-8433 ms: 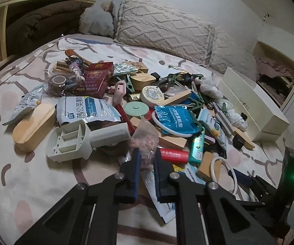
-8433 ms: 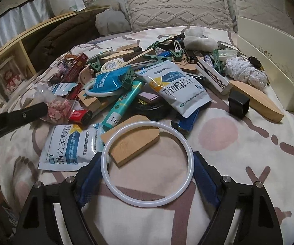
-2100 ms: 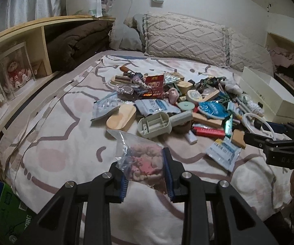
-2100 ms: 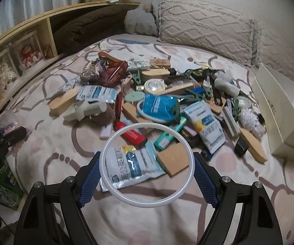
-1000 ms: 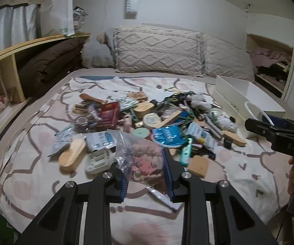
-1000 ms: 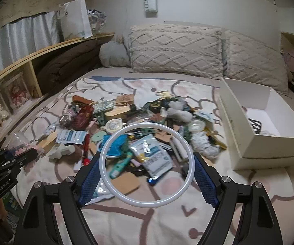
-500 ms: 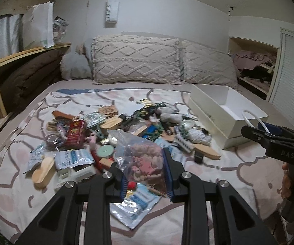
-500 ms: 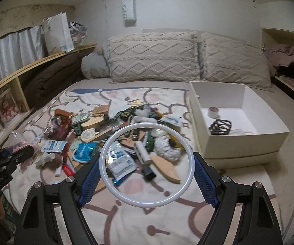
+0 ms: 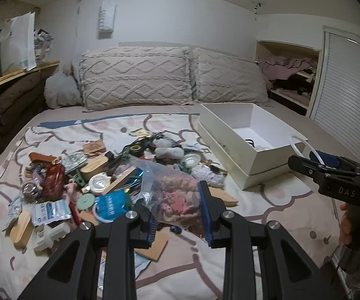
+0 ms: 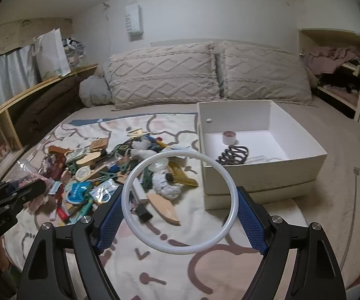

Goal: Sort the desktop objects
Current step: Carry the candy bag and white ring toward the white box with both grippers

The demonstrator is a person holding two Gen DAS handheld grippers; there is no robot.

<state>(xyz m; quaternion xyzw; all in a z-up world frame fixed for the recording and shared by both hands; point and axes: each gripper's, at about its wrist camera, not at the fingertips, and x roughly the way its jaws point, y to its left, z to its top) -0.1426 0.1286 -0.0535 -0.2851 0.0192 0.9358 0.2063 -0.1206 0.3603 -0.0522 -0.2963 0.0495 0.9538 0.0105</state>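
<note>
Left tongs [image 9: 178, 212] clamp a crinkled clear plastic bag [image 9: 177, 195] of pink lumpy pieces. Right tongs [image 10: 180, 215] grip a smooth white ring [image 10: 226, 232] between blue ribbed pads [image 10: 251, 222], near a rigid white box [image 10: 265, 172] on the bed [image 10: 330, 200].

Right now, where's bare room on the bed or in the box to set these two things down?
The box floor is bare along its right wall, beside the black clip and tape roll. The bedspread is free in front of the box. Left of the box the pile is crowded.

White ring [image 10: 180, 202], white box [image 10: 302, 170], pink-patterned cream bedspread [image 10: 220, 262] (pillows [image 10: 164, 75] beige, diamond-knit).
</note>
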